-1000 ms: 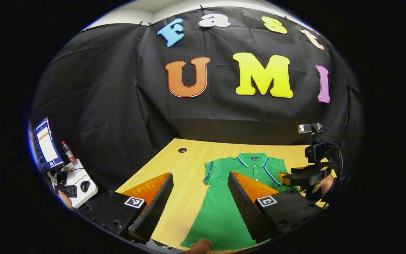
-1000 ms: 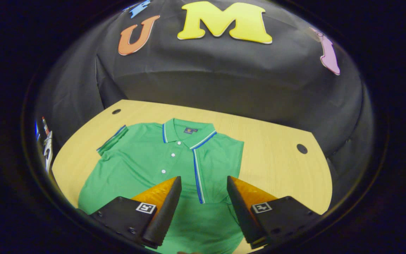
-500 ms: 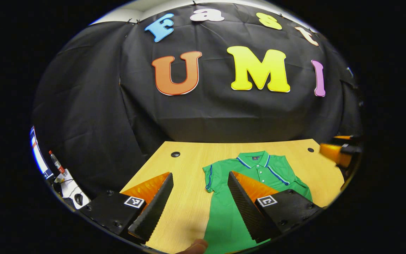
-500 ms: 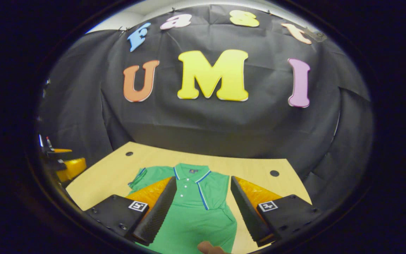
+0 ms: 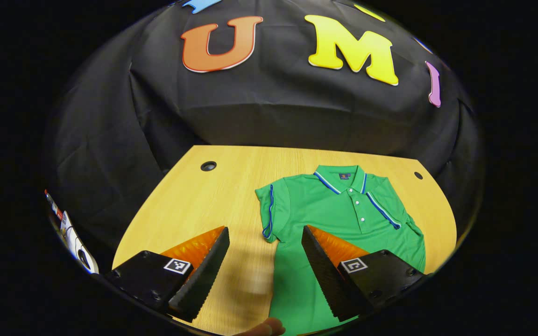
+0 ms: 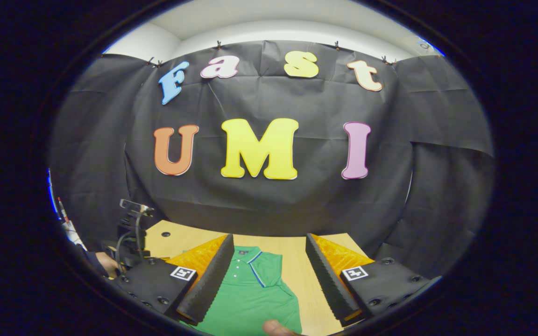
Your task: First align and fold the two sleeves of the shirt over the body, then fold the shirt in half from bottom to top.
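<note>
A green polo shirt (image 5: pixel 339 219) lies flat on the wooden table (image 5: pixel 194 200), collar at the far end. Its left sleeve (image 5: pixel 269 212) with blue trim sticks out to the side. The right sleeve (image 5: pixel 390 217) lies folded over the body. My left gripper (image 5: pixel 265 231) hovers open above the table, just short of the left sleeve, with nothing between its fingers. My right gripper (image 6: pixel 269 236) is open and empty, raised and tilted toward the wall, with the shirt (image 6: pixel 250 298) low between its fingers.
Two round cable holes (image 5: pixel 208 165) (image 5: pixel 418 175) sit near the table's far corners. A side desk (image 5: pixel 70 228) with small items stands far left. In the right gripper view a hand (image 6: pixel 105 263) and a camera mast (image 6: pixel 131 224) are at the left.
The left gripper has tipped down and moved closer over the table by the left sleeve. The right gripper has pulled back from the shirt and tilted up toward the wall.
</note>
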### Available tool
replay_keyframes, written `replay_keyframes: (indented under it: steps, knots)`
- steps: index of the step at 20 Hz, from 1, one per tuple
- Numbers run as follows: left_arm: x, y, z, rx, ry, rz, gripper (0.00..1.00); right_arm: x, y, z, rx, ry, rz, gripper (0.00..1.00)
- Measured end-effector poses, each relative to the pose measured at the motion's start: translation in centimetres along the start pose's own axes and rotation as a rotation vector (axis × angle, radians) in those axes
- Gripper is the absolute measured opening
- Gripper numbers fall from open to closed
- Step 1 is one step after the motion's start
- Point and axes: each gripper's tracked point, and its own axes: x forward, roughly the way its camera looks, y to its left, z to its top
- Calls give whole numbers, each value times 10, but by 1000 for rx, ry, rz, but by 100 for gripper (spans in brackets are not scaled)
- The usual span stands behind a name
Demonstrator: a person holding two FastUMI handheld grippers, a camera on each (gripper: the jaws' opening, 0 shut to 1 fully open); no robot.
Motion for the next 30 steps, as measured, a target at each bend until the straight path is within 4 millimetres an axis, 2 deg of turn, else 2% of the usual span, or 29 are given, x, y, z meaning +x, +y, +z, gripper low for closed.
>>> replay_keyframes:
  steps: [2, 4, 7, 9, 11, 13, 14, 15, 17, 18, 19, 20, 21, 22, 23, 26, 29, 30]
  knots:
    - [23, -8, -5, 43, 40, -29, 100, -9, 4, -1, -45, 4, -11, 96]
    - [47, -8, -6, 80, 69, -31, 100, -16, 11, -4, -81, 17, -30, 97]
    - [77, -12, -15, 32, 152, -59, 100, -16, 13, 2, -54, 22, -58, 97]
    - [96, -7, -21, 9, 186, -49, 100, -14, 10, 10, -29, 16, -96, 97]
    - [106, -3, -20, 1, 195, -45, 100, -14, 14, 8, -4, 28, -107, 97]
    - [111, -3, -20, 3, 200, -55, 99, -12, 13, -5, 1, 64, -122, 97]
    - [110, -6, -20, -4, 208, -79, 95, -13, 13, -12, 8, 85, -125, 97]
    - [111, -8, -22, -19, 214, -87, 82, -13, 13, -18, 21, 103, -121, 98]
    - [116, -7, -22, -34, 209, -73, 75, -14, 8, -27, 44, 126, -134, 97]
    - [119, -6, -20, -30, 201, -66, 66, -15, 5, -29, 52, 135, -140, 97]
    - [119, -4, -20, -24, 204, -62, 65, -15, 4, -33, 58, 142, -144, 97]
    - [119, -5, -20, -18, 214, -66, 59, -16, 2, -35, 63, 150, -149, 98]
    - [120, -6, -24, -11, 231, -66, 43, -16, 0, -38, 67, 158, -152, 98]
    - [121, -7, -28, -7, 251, -61, 47, -18, -1, -41, 71, 168, -154, 97]
    - [121, -6, -32, -8, 270, -54, 34, -19, -2, -43, 74, 173, -155, 97]
    - [122, 2, -37, -9, 290, -27, 27, -21, -5, -44, 72, 175, -156, 97]
    - [121, 3, -37, -11, 292, -20, 12, -23, -8, -46, 66, 175, -158, 97]
    - [120, 4, -35, -7, 294, -20, 10, -23, -10, -44, 66, 174, -159, 97]
